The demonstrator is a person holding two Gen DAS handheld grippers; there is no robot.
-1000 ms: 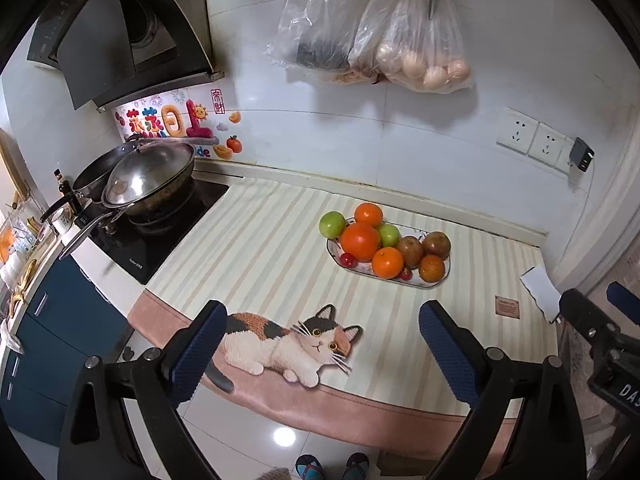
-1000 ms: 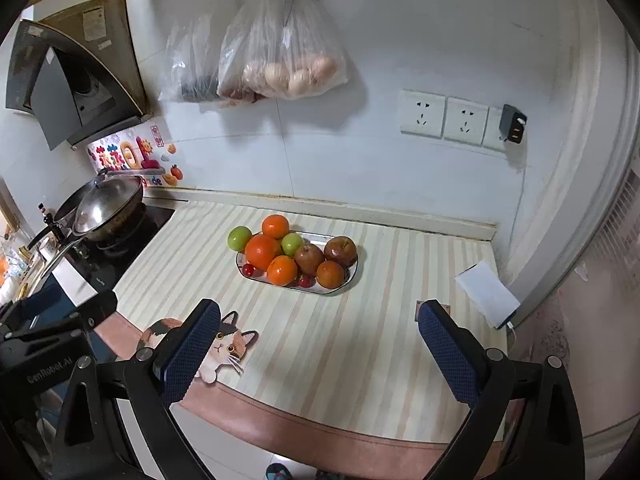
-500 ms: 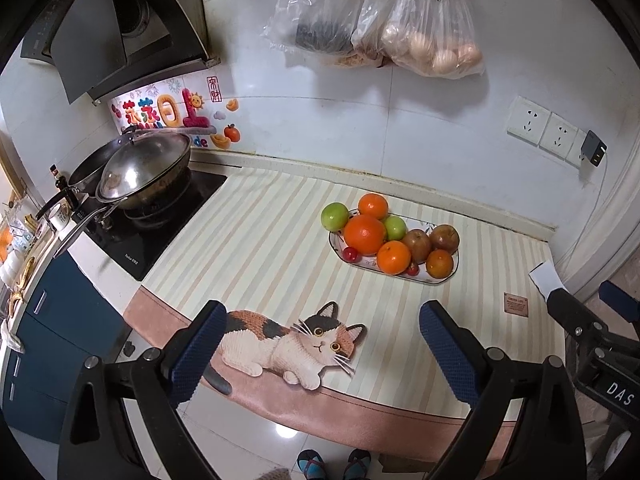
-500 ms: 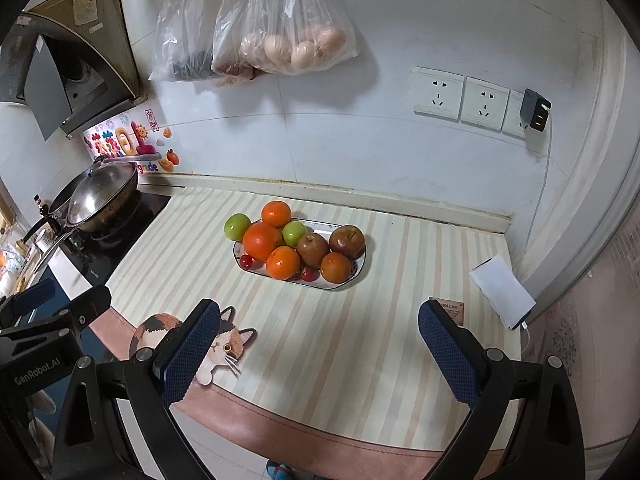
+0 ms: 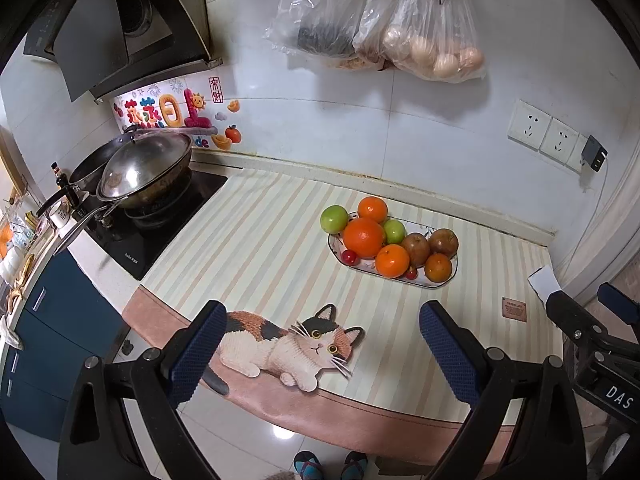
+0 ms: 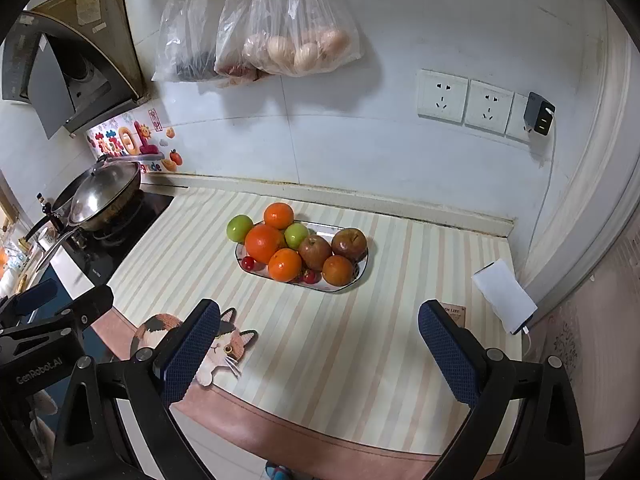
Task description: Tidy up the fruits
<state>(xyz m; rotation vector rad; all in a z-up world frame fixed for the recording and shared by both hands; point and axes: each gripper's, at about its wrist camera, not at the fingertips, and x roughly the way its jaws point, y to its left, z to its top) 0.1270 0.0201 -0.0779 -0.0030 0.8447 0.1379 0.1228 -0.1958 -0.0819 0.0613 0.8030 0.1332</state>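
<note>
Taking the oval plate of fruit as the landmark: far to its left, a lidded wok sits on the black hob. Nearer, left of the plate and toward the desk's front edge, a cat picture lies on the striped mat. A green apple rests against the plate's left rim, seemingly on the mat. On the plate are oranges, a second green apple, two reddish-brown apples and small red cherries, packed touching. Above the plate, bags hang on the wall. Right of the plate lies a white power bank. The left tool and right tool both hover at the front edge, fingers spread wide, holding nothing, well apart from the plate.
</note>
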